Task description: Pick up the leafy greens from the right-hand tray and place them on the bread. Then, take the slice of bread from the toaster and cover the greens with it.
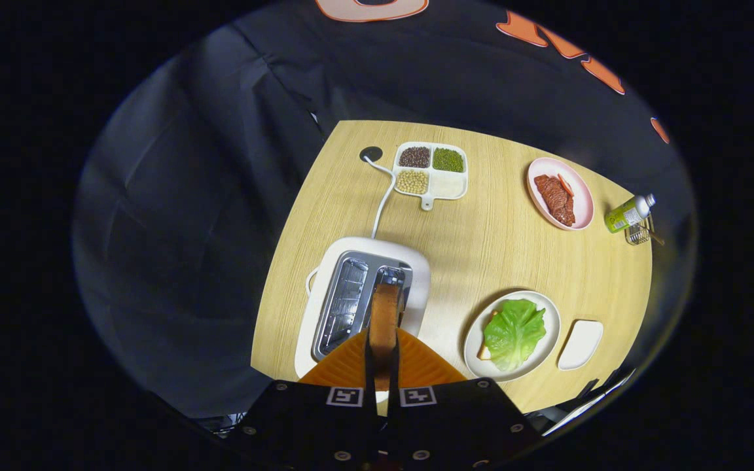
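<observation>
The claw (383, 353) is clamped on a bread slice (384, 314), held on edge between its fingers, above the toaster (364, 297) slot just ahead. Well off to the claw's right sits a plate (550, 327) carrying the greens (514, 332), which already lie on the lower bread (484, 353); just beyond the plate on that side is the emptied tray (580, 343). The first step appears complete, and the second is in hand. The next move calls for carrying the slice rightward, turning it flat and lowering it squarely onto the greens.
</observation>
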The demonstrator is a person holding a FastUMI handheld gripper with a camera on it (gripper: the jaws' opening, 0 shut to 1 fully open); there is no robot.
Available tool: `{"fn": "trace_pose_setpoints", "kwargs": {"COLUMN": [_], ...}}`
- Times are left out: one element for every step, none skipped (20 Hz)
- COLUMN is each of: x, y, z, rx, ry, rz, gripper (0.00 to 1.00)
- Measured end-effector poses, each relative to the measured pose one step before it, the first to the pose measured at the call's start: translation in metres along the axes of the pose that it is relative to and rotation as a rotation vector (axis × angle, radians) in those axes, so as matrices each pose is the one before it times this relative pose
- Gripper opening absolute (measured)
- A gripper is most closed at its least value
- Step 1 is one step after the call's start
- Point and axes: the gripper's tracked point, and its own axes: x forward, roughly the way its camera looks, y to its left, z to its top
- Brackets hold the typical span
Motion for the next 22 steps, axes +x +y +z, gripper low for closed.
{"fn": "trace_pose_setpoints", "kwargs": {"x": [-0.00561,-0.00502,-0.00550,-0.00580,-0.00666,-0.00538,-0.00633,-0.00593,-0.00551,-0.00443,-0.00382,-0.00455,-0.00375,-0.00290,-0.00141,-0.00053,-0.00131,-0.00001,-0.00039,-0.00008,0.00265,0.00194], "y": [-0.00101,-0.00137,-0.00115,-0.00087,-0.00189,-0.00314,-0.00416,-0.00470,-0.00652,-0.00697,-0.00452,-0.00720,-0.00707,-0.00962,-0.00871,-0.00872,-0.00941,-0.00723,-0.00596,-0.00539,-0.00755,-0.00829], "z": [0.00152,0.00148,0.00054,0.00020,0.00015,0.00052,0.00078,-0.00023,-0.00028,0.00010,-0.00298,-0.00193,-0.00122,-0.00247,-0.00448,-0.00323,-0.00246,-0.00364,-0.00420,-0.00416,-0.00313,-0.00335], "rx": [0.00368,0.00152,0.00281,0.00427,0.00341,-0.00229,-0.00251,-0.00048,-0.00683,-0.00115,0.00582,0.00421,0.00365,0.00599,0.00099,-0.00703,-0.00602,-0.00390,-0.00081,0.00508,0.00296,0.00145], "ry": [-0.01163,-0.00881,-0.00781,-0.00804,-0.00792,-0.01138,-0.01187,-0.00895,-0.00994,-0.01015,-0.00422,-0.00389,-0.00450,-0.00402,0.00029,-0.00355,-0.00248,0.00031,0.00258,0.00328,0.00057,0.00281], "rz": [0.00671,0.00520,0.00790,0.01159,0.00934,0.00290,0.00052,0.00136,-0.00552,-0.00112,0.00260,-0.00038,-0.00069,-0.00418,-0.00221,-0.00546,-0.00495,-0.00070,0.00421,0.00685,0.00308,-0.00040], "gripper": [0.06,0.06,0.06,0.06,0.06,0.06,0.06,0.06,0.06,0.06,0.06,0.06,0.06,0.06,0.06,0.06,0.06,0.06,0.06,0.06,0.06,0.06]}}
